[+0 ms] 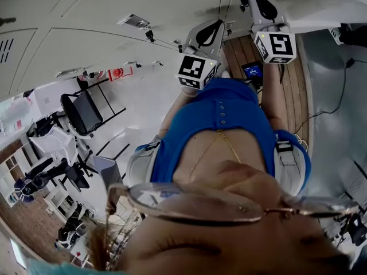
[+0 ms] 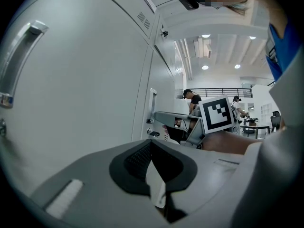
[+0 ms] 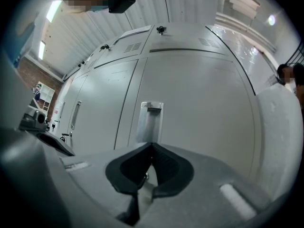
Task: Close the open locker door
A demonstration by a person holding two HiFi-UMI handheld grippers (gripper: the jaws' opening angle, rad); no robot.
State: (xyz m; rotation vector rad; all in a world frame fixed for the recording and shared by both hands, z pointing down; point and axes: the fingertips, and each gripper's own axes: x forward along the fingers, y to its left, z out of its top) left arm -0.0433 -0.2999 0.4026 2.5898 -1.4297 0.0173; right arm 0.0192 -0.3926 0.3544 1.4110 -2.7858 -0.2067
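A row of grey locker doors [image 3: 190,103] fills the right gripper view. All doors in sight lie flush with no gap showing. A metal recessed handle [image 3: 151,120] sits straight ahead of my right gripper [image 3: 152,145], whose jaws are shut with nothing between them. My left gripper [image 2: 152,142] is also shut and empty, pointing along the locker front [image 2: 85,94], with a long handle [image 2: 21,61] at its far left. The right gripper's marker cube [image 2: 216,114] shows beyond it. In the head view both grippers [image 1: 213,30] [image 1: 259,2] are raised toward the lockers [image 1: 86,39].
A black folding chair [image 1: 86,110] stands by the lockers. A wooden floor strip [image 1: 293,79] and a cable [image 1: 338,105] lie to the right. A small screen device [image 1: 252,70] sits near my right forearm. People [image 2: 192,99] and tables [image 2: 251,127] are far down the room.
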